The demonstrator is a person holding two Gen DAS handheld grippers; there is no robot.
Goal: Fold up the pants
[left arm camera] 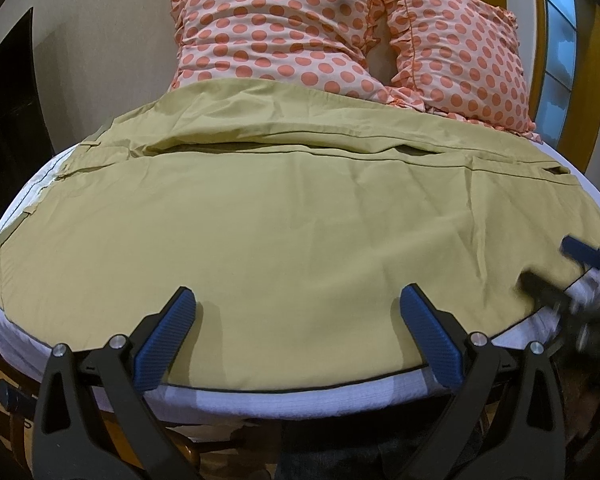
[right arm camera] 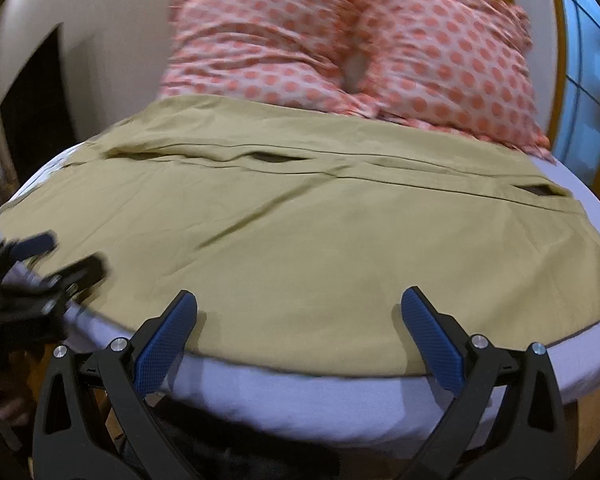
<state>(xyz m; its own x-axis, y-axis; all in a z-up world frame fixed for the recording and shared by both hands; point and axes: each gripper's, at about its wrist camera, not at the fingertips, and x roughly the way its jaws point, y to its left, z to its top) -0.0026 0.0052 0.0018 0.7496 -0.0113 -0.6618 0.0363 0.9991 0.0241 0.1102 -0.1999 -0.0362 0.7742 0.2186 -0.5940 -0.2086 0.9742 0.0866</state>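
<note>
Khaki pants lie spread flat across the bed, one leg laid over the other, the waistband with a pocket opening at the right. My left gripper is open and empty, hovering just above the near edge of the pants. My right gripper is open and empty too, above the near edge further right. Each gripper shows blurred in the other's view: the right gripper at the right edge, the left gripper at the left edge.
The bed has a white sheet showing along the near edge. Two pink pillows with orange dots lean at the head. A window is at the far right, a dark opening at the left.
</note>
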